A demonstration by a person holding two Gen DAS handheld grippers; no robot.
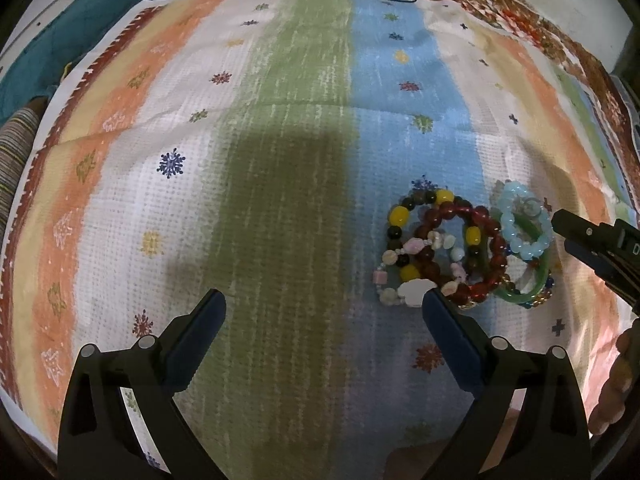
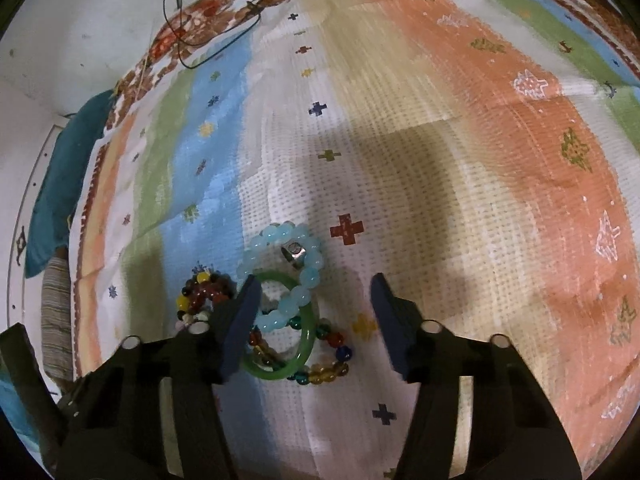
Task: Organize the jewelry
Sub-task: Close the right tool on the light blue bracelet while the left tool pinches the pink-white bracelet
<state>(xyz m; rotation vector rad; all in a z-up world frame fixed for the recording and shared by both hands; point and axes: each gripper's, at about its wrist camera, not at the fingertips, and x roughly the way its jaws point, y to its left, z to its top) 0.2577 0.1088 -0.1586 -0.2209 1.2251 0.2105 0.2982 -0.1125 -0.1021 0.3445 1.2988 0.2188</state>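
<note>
My right gripper (image 2: 312, 312) hangs with jaws apart over the bangle (image 2: 304, 354) and blue bracelet (image 2: 308, 276), gripping nothing. My left gripper (image 1: 324, 312) jaws gape wide, empty, above the cloth (image 1: 280, 200).

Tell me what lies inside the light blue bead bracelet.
Inside the light blue bead bracelet a silver ring rests on the striped cloth. The bracelet's lower arc overlaps the green bangle, so the cloth beneath that overlap is hidden.

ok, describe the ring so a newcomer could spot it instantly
On the striped cloth, find the bracelet pile beside the blue stripe. The ring lies inside the pale blue bead bracelet, just beyond the green bangle. It is the only small silver metal piece; everything around it is beads.
</note>
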